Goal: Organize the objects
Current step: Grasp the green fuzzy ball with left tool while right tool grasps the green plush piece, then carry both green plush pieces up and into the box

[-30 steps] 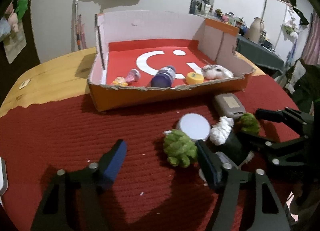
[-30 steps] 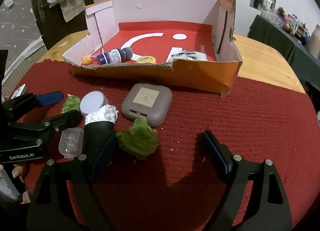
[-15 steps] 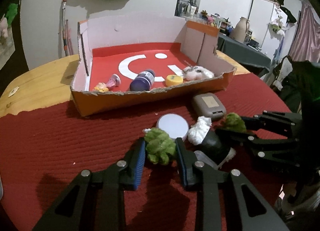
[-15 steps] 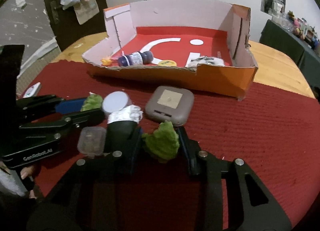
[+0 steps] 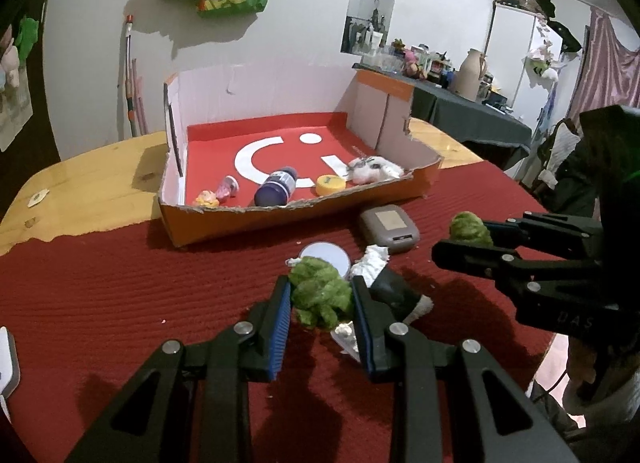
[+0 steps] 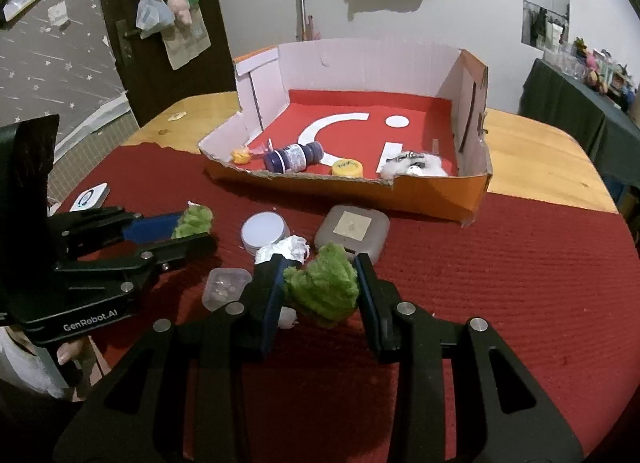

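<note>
My left gripper [image 5: 320, 295] is shut on a green fuzzy clump [image 5: 320, 297], lifted a little off the red cloth. My right gripper [image 6: 320, 283] is shut on a second green fuzzy clump [image 6: 324, 289], also raised. Each gripper shows in the other's view: the right one [image 5: 472, 237] with its clump [image 5: 470, 227], the left one [image 6: 192, 229] with its clump [image 6: 194, 221]. Ahead stands the open cardboard box [image 5: 280, 219], red inside, holding a dark blue bottle [image 5: 276, 187], a yellow lid [image 5: 331, 184], a white fluffy item [image 5: 370, 169] and small pink and yellow bits [image 5: 216, 195].
On the red cloth [image 6: 500, 283] between the grippers lie a white round jar [image 6: 265, 230], a grey square case [image 6: 353, 230], a black item topped with white tissue [image 6: 286, 249] and a small clear tub [image 6: 224, 287]. A white card [image 6: 90, 197] lies at far left.
Both grippers went from open to shut on the green clumps, then rose slightly, lifting the clumps off the cloth.
</note>
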